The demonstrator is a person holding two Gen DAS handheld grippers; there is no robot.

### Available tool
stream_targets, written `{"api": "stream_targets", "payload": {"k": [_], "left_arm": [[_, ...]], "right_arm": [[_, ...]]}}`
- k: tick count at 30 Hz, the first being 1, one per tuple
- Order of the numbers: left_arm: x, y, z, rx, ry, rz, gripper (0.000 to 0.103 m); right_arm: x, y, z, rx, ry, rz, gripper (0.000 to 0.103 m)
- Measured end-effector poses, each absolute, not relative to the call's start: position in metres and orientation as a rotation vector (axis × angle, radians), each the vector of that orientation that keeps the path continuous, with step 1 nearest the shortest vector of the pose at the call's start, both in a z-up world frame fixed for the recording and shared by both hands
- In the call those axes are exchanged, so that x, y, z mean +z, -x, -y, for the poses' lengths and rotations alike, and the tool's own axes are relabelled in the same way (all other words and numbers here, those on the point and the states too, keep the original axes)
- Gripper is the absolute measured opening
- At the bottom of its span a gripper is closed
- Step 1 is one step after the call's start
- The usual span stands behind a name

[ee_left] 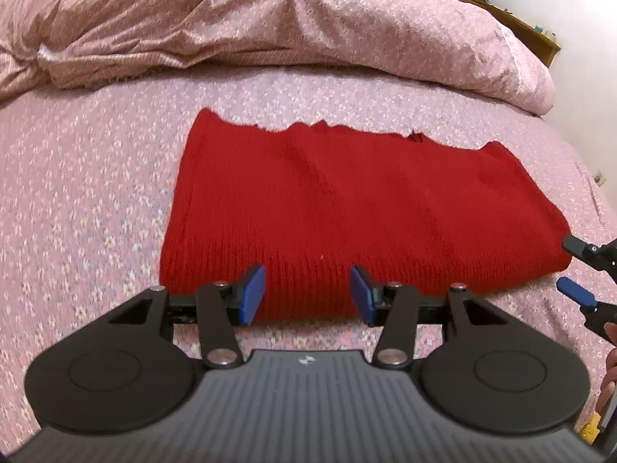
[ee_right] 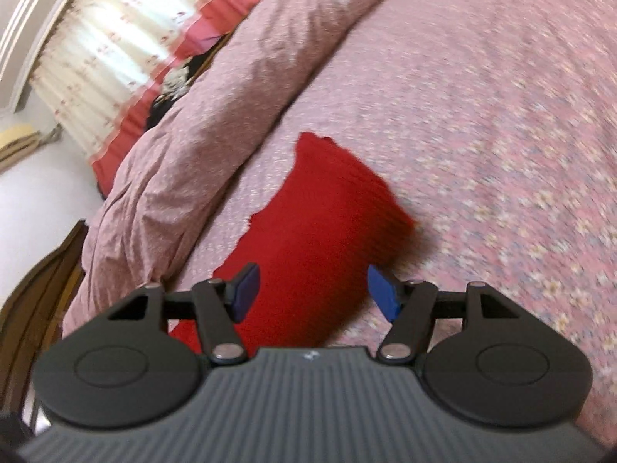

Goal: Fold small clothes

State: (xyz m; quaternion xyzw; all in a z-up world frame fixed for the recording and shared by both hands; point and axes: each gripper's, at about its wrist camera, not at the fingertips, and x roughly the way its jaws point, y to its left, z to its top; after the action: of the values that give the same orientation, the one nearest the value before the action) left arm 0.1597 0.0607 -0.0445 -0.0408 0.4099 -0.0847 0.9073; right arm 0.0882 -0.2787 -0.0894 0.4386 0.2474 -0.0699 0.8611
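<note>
Both grippers, left gripper (ee_left: pixel 307 295) and right gripper (ee_right: pixel 312 293), are held open and empty; soft, limp red knit (ee_left: pixel 347 208) is best pinched at its near bed-edge fold.

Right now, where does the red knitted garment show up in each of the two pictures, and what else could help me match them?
Left wrist view: the red knitted garment lies folded across the middle of the picture, on the pink bedspread.
Right wrist view: it runs slantwise from the centre down to the lower left, blurred.
Shared landmark: the rumpled pink duvet, beyond the garment in both views.
</note>
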Motion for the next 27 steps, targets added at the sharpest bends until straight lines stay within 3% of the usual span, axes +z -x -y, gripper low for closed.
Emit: {"api": "stream_targets", "payload": {"k": [10,27], "left_arm": [[-0.053,-0.168,-0.066,-0.133,0.099,-0.85,0.055],[-0.067,-0.184,-0.067,-0.127,0.123,-0.866,0.058]], "right_arm": [[-0.123,-0.114,0.284,-0.217,-1.05,-0.492,0.065],[-0.136,-0.161,0.268,-0.237,-1.007,-0.362,0.061]]}}
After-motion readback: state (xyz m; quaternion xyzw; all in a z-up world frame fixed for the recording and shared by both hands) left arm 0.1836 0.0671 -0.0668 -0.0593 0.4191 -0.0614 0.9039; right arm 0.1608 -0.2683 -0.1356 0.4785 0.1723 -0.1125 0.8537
